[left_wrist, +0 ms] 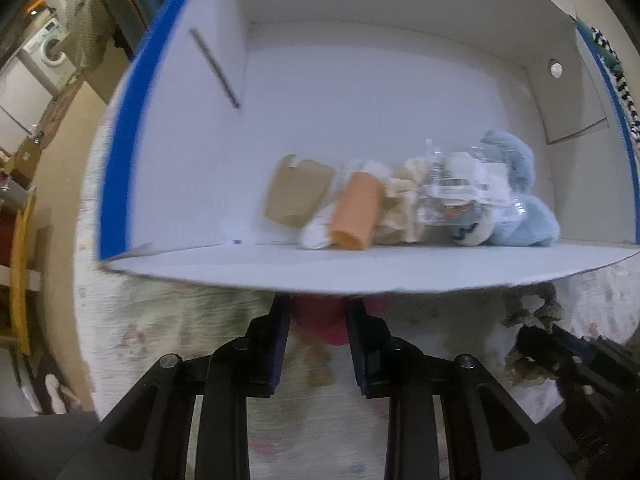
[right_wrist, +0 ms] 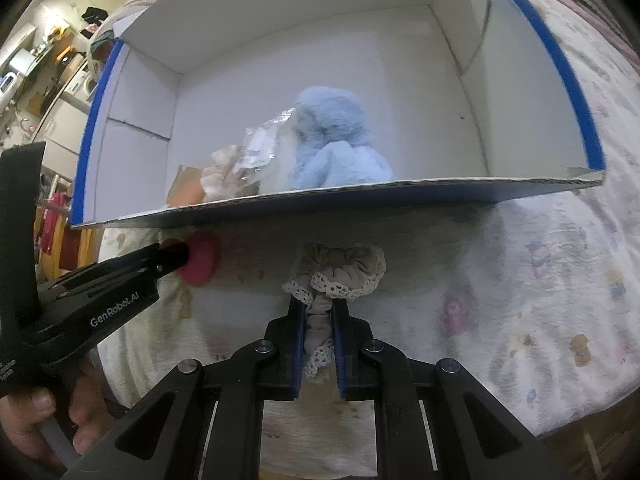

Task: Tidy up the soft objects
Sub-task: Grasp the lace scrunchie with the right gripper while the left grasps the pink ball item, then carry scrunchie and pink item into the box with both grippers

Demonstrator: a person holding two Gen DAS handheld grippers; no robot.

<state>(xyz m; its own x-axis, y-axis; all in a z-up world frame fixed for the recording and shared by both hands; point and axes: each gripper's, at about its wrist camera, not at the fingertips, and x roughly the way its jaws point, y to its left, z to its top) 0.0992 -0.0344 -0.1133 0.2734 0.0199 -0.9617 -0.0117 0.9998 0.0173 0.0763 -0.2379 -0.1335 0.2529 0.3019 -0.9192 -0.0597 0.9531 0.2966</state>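
A white cardboard box [left_wrist: 360,276] with blue edges stands on the bed; it also shows in the right wrist view [right_wrist: 360,194]. Inside lie a light blue plush toy [left_wrist: 520,200] [right_wrist: 336,136], an orange roll [left_wrist: 356,212], a beige soft item [left_wrist: 400,204] and a clear plastic bag [left_wrist: 456,184]. My left gripper [left_wrist: 318,312] [right_wrist: 176,258] is shut on a red soft object [left_wrist: 320,322] [right_wrist: 202,258] just in front of the box's near wall. My right gripper [right_wrist: 318,304] is shut on a beige lace-trimmed scrunchie [right_wrist: 340,268], also seen in the left wrist view [left_wrist: 528,316], in front of the box.
A patterned white bedspread [right_wrist: 540,280] covers the surface under the box. A brown paper piece [left_wrist: 296,190] lies in the box's left part. Room clutter and a washing machine [left_wrist: 48,46] are at the far left.
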